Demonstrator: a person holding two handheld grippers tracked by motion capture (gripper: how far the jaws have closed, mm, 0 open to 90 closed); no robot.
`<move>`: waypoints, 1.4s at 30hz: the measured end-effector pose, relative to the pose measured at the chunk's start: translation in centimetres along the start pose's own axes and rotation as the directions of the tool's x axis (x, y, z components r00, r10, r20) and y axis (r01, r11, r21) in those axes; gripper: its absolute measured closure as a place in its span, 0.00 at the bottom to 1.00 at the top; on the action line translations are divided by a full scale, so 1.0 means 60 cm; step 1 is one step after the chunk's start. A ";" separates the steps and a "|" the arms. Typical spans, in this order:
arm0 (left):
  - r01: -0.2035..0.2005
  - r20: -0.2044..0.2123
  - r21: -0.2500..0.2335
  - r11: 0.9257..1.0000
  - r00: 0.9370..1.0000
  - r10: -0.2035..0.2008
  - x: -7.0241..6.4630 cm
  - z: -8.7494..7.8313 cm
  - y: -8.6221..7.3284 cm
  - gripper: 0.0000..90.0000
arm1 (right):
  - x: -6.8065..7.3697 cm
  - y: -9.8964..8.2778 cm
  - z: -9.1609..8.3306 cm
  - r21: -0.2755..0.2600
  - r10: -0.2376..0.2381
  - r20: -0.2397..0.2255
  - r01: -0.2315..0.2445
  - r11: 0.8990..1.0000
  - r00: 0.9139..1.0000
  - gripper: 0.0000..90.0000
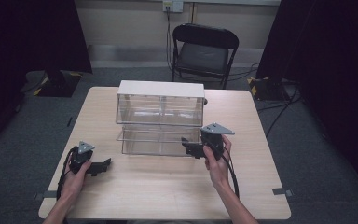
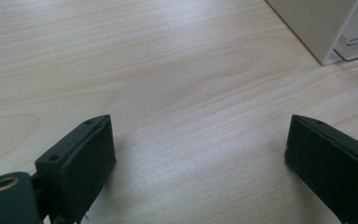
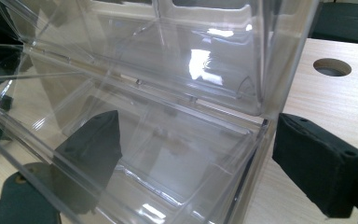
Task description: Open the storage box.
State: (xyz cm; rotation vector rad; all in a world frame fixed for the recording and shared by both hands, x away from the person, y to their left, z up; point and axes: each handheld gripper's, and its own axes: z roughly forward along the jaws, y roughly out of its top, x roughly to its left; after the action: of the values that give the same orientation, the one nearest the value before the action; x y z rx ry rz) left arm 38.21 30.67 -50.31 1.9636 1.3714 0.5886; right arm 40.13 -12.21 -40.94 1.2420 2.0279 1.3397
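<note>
While left tongs (image 1: pixel 103 164) rest open, right tongs (image 1: pixel 186 143) straddle clear drawer (image 1: pixel 161 140).

Behind your table (image 1: pixel 121 196) stands a black folding chair (image 1: pixel 204 51), with dark curtains (image 1: pixel 326 46) either side and cables (image 1: pixel 279 109) on the floor.

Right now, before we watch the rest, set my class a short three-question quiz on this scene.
1. True or false: the left hand-held gripper grips something between its jaws.
2. Which drawer of the clear drawer unit sticks out towards the person? A) upper B) lower C) both
3. Fill in: beyond the far edge of the table stands a black folding ____.
Key: 1 false, its jaws stand open over bare wood; 2 B; 3 chair.
</note>
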 end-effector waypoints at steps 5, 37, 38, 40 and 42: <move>0.000 0.001 0.000 1.000 1.000 0.000 0.000 0.000 0.000 0.09 | 0.002 0.000 0.002 -0.008 -0.001 0.000 0.001 1.000 1.000 0.16; -0.001 0.000 0.000 1.000 1.000 0.001 0.000 0.000 0.000 0.09 | 0.009 0.005 -0.002 -0.006 0.002 0.016 -0.002 1.000 1.000 0.18; -0.001 0.000 0.000 1.000 1.000 0.001 0.000 0.000 0.000 0.09 | 0.009 0.006 -0.004 -0.010 0.005 0.006 -0.005 1.000 1.000 0.17; -0.001 0.000 0.000 1.000 1.000 0.001 0.000 0.000 0.000 0.09 | 0.010 0.009 -0.008 -0.012 -0.003 -0.002 0.003 1.000 1.000 0.17; -0.001 0.000 0.000 1.000 1.000 0.001 0.000 0.000 0.000 0.09 | 0.011 0.011 -0.011 -0.013 -0.017 0.001 0.017 1.000 1.000 0.17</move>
State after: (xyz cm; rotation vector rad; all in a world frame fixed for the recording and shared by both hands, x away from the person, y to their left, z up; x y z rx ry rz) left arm 38.20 30.68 -50.30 1.9643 1.3710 0.5885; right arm 39.61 -11.86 -40.00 1.2163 2.0211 1.3420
